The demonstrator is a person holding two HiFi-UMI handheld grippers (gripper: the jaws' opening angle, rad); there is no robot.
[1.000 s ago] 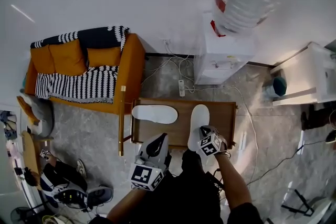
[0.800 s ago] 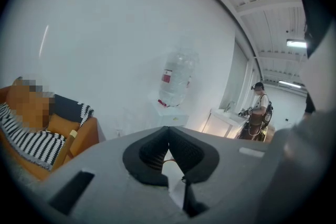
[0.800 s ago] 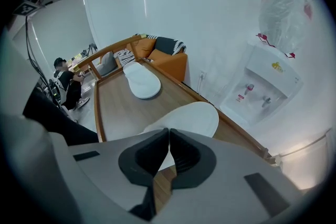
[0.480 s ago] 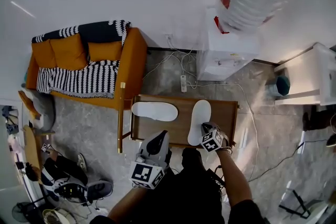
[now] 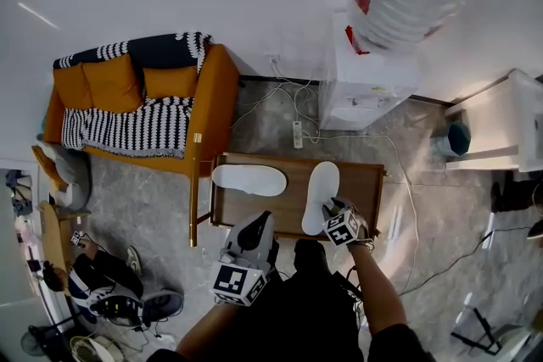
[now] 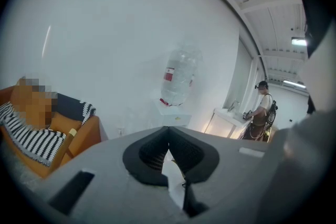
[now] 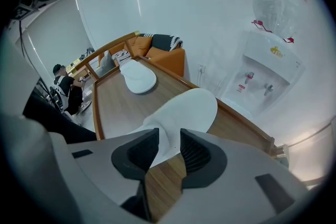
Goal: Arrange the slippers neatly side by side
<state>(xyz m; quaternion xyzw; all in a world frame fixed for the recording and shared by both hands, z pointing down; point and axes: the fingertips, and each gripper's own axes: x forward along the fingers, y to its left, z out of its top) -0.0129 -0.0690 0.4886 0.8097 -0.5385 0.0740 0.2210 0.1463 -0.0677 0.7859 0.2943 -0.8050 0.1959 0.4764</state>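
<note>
Slipper, right [image 5: 321, 195]: on the table [image 5: 370, 182], toe pointing away. Its heel lies between the jaws of the right gripper [image 7: 169, 147], which have just been opening, so the pads are clear of it; judged set down.
Slipper, left [image 5: 249, 180]: crosswise, well apart, probably wants turning.
Bare wood lies between the two, with a raised rim around.
Left gripper [image 5: 254, 226]: closed, empty, near edge.

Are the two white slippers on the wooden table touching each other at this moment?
Apart. The head view shows a strip of bare table between the crosswise slipper and the lengthwise slipper.
</note>
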